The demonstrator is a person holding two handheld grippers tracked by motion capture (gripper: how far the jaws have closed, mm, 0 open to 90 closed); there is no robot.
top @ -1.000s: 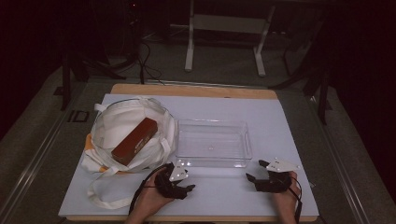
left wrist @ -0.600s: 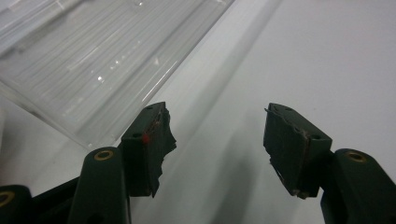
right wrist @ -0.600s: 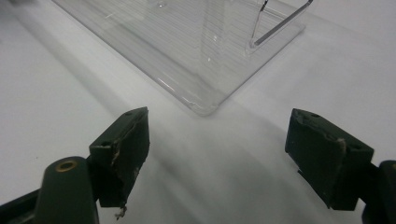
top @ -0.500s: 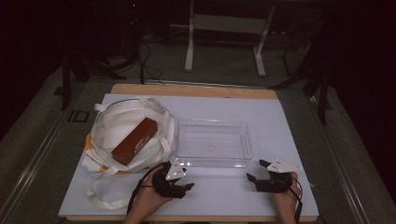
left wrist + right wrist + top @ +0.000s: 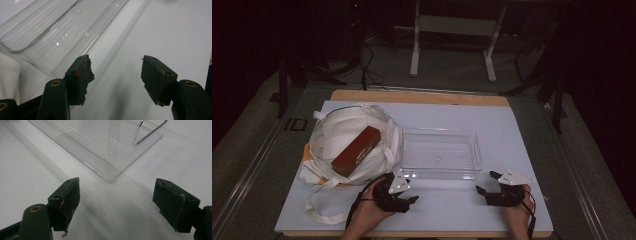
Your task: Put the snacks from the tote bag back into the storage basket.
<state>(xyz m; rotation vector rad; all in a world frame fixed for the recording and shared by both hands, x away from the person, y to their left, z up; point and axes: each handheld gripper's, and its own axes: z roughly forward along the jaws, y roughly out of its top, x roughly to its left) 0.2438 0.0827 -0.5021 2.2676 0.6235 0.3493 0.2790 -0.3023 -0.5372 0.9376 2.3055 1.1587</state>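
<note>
A clear plastic tray [image 5: 439,133] stands empty in the middle of the white table cover [image 5: 512,130]. To its left lies a white cloth bag [image 5: 337,130] with a reddish-brown box [image 5: 356,151] resting on top of it. My left gripper [image 5: 408,192] is low over the table just in front of the tray's near left corner. Its jaws stand open with nothing between them [image 5: 116,67], and the tray's wall [image 5: 50,32] runs past on their left. My right gripper [image 5: 487,183] hovers off the tray's near right corner, also open and holding nothing [image 5: 116,192], with that corner [image 5: 107,176] straight ahead.
The bag's loose straps [image 5: 319,207] trail toward the table's front edge at the left. A white fold of the bag [image 5: 7,75] shows beside my left jaw. Dark floor, cables and a metal stand [image 5: 452,30] lie beyond the table.
</note>
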